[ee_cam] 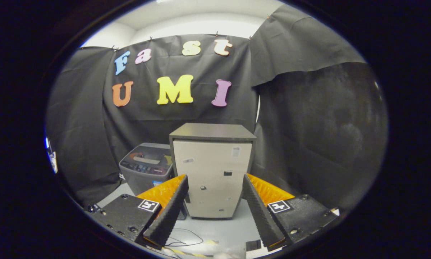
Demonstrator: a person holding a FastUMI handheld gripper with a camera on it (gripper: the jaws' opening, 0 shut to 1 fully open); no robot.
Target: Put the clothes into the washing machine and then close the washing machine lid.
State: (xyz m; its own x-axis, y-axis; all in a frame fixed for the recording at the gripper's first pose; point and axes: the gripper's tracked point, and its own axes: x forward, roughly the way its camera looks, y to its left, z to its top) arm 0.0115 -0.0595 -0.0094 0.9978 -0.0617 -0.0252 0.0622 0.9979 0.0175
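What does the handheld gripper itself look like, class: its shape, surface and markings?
The gripper has two long wedge-shaped fingers with ridged, saw-toothed inner faces, standing apart with nothing between them. Each finger sits on a flat black base plate fixed with screws, and each plate bears a small square black-and-white marker. Thin cables lie on the pale floor below.

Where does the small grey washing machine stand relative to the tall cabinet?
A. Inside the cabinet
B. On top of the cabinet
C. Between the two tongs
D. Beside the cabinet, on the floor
D: the washing machine sits on the floor right beside the taller cabinet, its lid down, while the open tongs hold nothing and frame only the cabinet's lower front.
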